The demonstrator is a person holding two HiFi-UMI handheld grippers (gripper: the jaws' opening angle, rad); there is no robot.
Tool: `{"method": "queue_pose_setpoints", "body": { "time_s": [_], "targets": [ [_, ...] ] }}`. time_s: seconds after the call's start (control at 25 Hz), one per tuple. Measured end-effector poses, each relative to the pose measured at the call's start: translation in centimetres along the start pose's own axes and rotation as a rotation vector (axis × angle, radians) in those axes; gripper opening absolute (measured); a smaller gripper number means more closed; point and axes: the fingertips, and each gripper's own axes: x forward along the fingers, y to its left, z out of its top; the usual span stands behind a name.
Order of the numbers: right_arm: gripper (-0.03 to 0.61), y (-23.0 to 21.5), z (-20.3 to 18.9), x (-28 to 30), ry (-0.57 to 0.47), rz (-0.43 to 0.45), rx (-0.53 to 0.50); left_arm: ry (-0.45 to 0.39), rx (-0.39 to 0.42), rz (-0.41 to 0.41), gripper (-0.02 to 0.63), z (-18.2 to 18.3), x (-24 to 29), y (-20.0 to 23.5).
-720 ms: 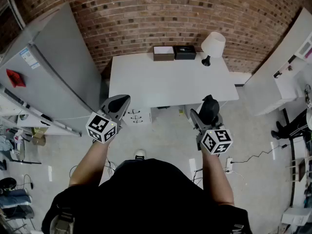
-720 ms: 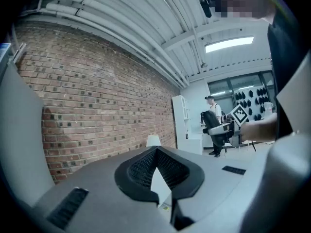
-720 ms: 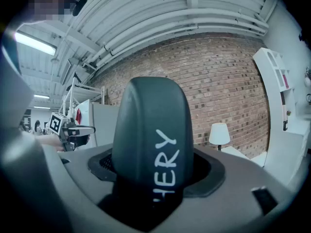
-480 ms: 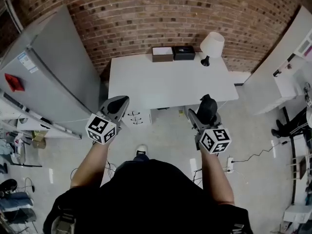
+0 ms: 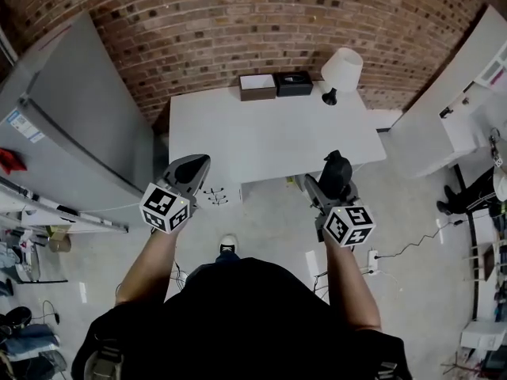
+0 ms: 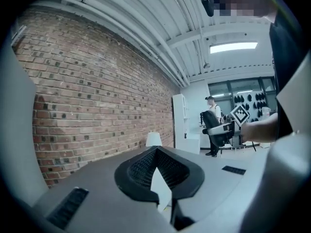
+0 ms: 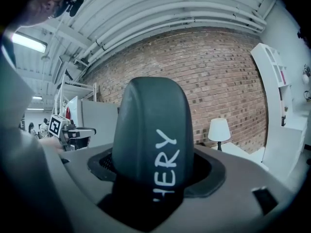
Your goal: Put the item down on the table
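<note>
Clearly, the person is standing just before the table (image 5: 269, 137) and is holding both tools out in front of the body, over the floor (image 5: 269, 220) and not over the tabletop. The right gripper (image 5: 334, 185) is clamping the item (image 5: 339, 171), a dark rounded thing with white letters on its side, and its jaws are pressing on the lower part, so the rounded top is sticking up and out between them. I think it is being held like this so that it is not slipping while it is being carried, but what the thing is exactly, I cannot tell. The left gripper (image 5: 190, 172) is carrying nothing; its jaws are lying together, and it is staying off to the side, probably so that it is not getting in the way. The item is therefore not yet on the table, it is hanging in the air near the front edge. The lamp (image 5: 341, 71) and two boxes (image 5: 275, 85) are standing far back by the brick wall (image 5: 238, 22), so the front and the middle of the tabletop are giving free room, and the right arm is only needing to go forward and down.
</note>
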Motion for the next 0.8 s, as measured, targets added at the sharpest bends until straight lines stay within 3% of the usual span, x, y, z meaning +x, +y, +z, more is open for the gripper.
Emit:
{"method": "queue_pose_setpoints", "body": {
  "time_s": [0.8],
  "targets": [
    [0.364, -2.6, 1.6, 11.8, 0.028, -0.135, 0.043, 0.043, -0.008, -0.176, 0.014, -0.9, 10.2, 11.2]
  ]
}}
